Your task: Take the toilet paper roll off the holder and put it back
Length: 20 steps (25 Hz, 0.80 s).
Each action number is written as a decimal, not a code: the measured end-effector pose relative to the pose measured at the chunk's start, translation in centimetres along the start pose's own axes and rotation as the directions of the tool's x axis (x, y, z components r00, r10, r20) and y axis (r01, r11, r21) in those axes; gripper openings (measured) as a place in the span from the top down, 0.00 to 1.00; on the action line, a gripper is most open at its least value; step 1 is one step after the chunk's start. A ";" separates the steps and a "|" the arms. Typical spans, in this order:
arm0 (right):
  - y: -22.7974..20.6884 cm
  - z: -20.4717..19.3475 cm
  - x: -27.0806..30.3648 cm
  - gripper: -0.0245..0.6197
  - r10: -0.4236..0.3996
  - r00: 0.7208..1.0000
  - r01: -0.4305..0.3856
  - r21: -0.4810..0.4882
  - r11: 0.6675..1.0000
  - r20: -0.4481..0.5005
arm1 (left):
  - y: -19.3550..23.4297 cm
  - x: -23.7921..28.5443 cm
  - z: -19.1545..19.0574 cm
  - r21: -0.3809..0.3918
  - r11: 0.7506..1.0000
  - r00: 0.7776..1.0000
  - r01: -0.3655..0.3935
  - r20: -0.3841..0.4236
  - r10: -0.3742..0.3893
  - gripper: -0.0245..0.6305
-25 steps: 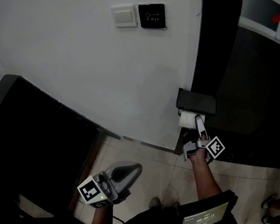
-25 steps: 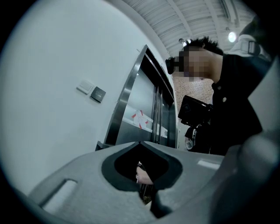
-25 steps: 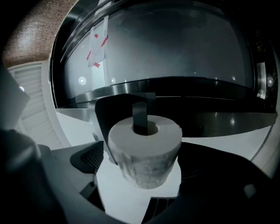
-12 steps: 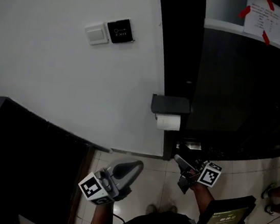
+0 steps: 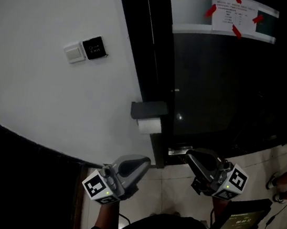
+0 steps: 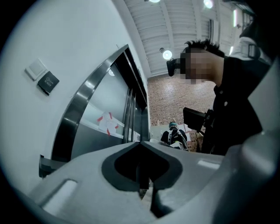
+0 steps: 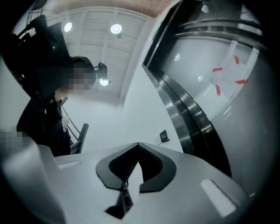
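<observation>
On the white wall (image 5: 40, 97), just beside the edge of a dark glossy door (image 5: 227, 86), the toilet paper roll (image 5: 149, 126) sits in its black holder (image 5: 148, 109). The holder's cover lies over the roll, at 12 o'clock of it. Neither gripper touches the roll.

In the head view the left gripper (image 5: 146, 162) is low in the middle. From its fingers the roll is at about 12 o'clock, near but clearly apart. In the left gripper view the fingers of the left gripper (image 6: 140, 143) are pressed together at the tips and nothing is between them.

The right gripper (image 5: 190, 154) is at about 4 o'clock from the roll, over the light floor tiles (image 5: 175, 192). From its fingers the roll is at about 10 o'clock, a little farther than from the left ones. The fingers of the right gripper (image 7: 138, 144) have just closed. The right gripper view shows them pressed together and they hold nothing.

Higher on the wall, at about 10 o'clock from the roll, there are a white switch (image 5: 75, 53) and a small black plate (image 5: 95, 47), side by side. On the door, near the top edge of the head view, a paper notice (image 5: 231, 13) is fixed with red tape.
</observation>
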State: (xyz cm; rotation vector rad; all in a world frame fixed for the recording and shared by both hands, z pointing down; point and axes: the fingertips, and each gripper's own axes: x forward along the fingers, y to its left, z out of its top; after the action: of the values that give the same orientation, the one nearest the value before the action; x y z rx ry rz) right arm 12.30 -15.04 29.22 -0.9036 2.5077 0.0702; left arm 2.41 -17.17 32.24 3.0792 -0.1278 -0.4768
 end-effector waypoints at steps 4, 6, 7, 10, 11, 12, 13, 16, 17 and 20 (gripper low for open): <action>-0.7 0.0 -1.6 0.96 -0.032 0.999 0.032 -0.028 0.999 0.018 | -0.6 1.2 -0.4 0.006 0.999 0.999 0.036 0.016 -0.036 0.96; -0.6 -0.2 -2.2 0.96 -0.044 0.999 0.044 -0.027 0.999 0.019 | -1.0 1.4 -0.4 0.005 0.999 0.999 0.039 0.018 -0.040 0.96; -0.5 -0.2 -2.3 0.96 -0.043 0.999 0.044 -0.027 0.999 0.017 | -1.1 1.4 -0.3 0.006 0.999 0.999 0.040 0.021 -0.040 0.96; 0.1 0.3 -1.8 0.96 -0.033 0.999 0.034 -0.028 0.999 0.022 | -1.2 1.3 -0.3 0.013 0.999 0.999 0.038 0.023 -0.039 0.96; 0.1 0.4 -1.7 0.96 -0.035 0.999 0.036 -0.033 0.999 0.023 | -1.3 1.2 -0.4 0.014 0.999 0.999 0.037 0.022 -0.037 0.96; 0.1 0.3 -1.8 0.96 -0.040 0.999 0.041 -0.040 0.998 0.020 | -1.4 1.1 -0.3 0.014 0.999 0.999 0.035 0.024 -0.035 0.96; 0.1 0.2 -1.8 0.96 -0.047 0.999 0.048 -0.046 0.998 0.016 | -1.6 1.1 -0.2 0.013 0.999 0.999 0.032 0.027 -0.033 0.96; 0.2 0.2 -1.9 0.96 -0.063 0.998 0.064 -0.053 0.997 0.013 | -1.8 0.7 -0.2 0.008 1.000 1.000 0.020 0.024 -0.021 0.96; 0.2 0.3 -1.9 0.96 -0.065 0.998 0.065 -0.054 0.996 0.013 | -1.9 0.7 -0.2 0.009 1.000 1.000 0.019 0.024 -0.019 0.96; 0.5 0.5 -1.8 0.96 -0.065 0.998 0.066 -0.050 0.997 0.017 | -2.2 0.5 0.2 0.016 1.000 0.999 0.021 0.034 -0.022 0.96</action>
State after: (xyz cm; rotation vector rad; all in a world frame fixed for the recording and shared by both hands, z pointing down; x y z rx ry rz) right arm 13.41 -13.45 29.53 -1.0007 2.4697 0.1190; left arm 3.04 -14.98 31.84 3.0919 -0.0997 -0.5327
